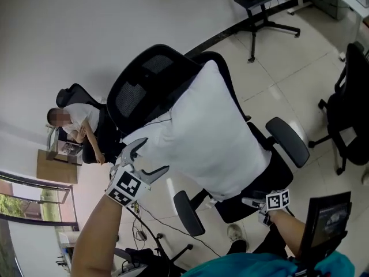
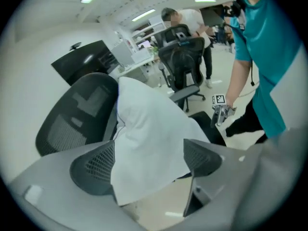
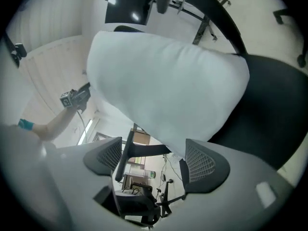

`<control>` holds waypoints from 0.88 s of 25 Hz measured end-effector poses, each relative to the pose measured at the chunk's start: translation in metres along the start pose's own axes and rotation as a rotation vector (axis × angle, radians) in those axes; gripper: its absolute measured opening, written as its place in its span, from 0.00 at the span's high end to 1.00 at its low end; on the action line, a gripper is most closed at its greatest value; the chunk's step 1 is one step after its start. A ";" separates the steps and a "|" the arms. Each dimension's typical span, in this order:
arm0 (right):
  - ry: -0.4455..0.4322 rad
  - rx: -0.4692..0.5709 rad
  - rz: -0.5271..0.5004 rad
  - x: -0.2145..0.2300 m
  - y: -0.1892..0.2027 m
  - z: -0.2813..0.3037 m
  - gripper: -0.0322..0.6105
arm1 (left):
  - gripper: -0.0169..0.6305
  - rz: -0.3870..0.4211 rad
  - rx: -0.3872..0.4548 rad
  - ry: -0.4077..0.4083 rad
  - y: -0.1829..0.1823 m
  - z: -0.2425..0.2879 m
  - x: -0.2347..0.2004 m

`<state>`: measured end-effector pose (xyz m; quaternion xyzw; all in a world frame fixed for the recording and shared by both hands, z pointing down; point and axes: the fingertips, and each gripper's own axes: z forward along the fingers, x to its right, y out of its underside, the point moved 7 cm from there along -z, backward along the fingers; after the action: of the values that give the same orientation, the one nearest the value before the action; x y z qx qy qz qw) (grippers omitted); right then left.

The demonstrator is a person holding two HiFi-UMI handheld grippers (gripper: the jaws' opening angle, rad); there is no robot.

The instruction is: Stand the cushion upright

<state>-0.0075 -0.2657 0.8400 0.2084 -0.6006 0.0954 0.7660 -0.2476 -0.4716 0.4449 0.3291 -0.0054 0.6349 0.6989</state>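
Nearest: your teal shirt (image 1: 271,267) fills the bottom edge of the head view, and both forearms are cut off there

A dark screen-like panel (image 1: 330,217) sits by your right wrist, partly out of frame; can't tell what it is

left gripper (image 1: 153,154): jaws spread wide at the cushion's side edge. Its own view shows a lower corner of the white cushion (image 1: 202,131) hanging between the pads. Fabric runs right up to one pad; can't tell if it touches, but there's no pinch

right gripper (image 1: 249,202): jaws also spread, sitting at the cushion's bottom end near the seat front. In its view the cushion edge sits just above the pads and one corner dips toward one pad, not clamped. The gap itself only shows an armrest and blurry floor clutter

The cushion is on the black office chair, its bottom end on the seat (image 1: 281,172) and its top leaning back on the mesh backrest (image 1: 144,85), tilted. It hides most of the seat and the backrest's middle

Armrests (image 1: 287,140) stick out on either side. The chair base is mostly hidden under the cushion and your arms

Further out, a seated person (image 1: 78,120) is at a desk, half hidden behind another chair. Another black chair (image 1: 351,105) is cut off at the right edge, and a wheeled stand (image 1: 260,7) is at the top
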 end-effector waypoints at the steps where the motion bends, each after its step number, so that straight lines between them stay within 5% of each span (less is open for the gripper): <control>1: -0.011 -0.004 -0.027 -0.012 -0.010 -0.015 0.30 | 0.29 -0.084 0.048 -0.030 -0.001 -0.015 0.005; 6: -0.094 -0.055 -0.256 -0.090 -0.061 -0.079 0.49 | 0.31 -0.528 0.325 -0.139 0.005 -0.089 0.068; 11: -0.174 -0.108 -0.500 -0.184 -0.123 -0.119 0.66 | 0.43 -0.820 0.566 -0.281 0.007 -0.143 0.139; 18: -0.180 -0.048 -0.706 -0.284 -0.128 -0.155 0.95 | 0.85 -0.999 0.796 -0.362 0.005 -0.196 0.238; 20: -0.178 -0.034 -0.738 -0.305 -0.110 -0.164 0.95 | 0.95 -1.012 0.840 -0.356 0.010 -0.211 0.264; 22: -0.176 -0.014 -0.766 -0.326 -0.085 -0.173 0.95 | 0.96 -1.020 0.897 -0.322 0.017 -0.229 0.287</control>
<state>0.0937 -0.2328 0.4764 0.4197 -0.5432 -0.2195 0.6932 -0.3012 -0.1114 0.3950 0.6375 0.3091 0.1115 0.6969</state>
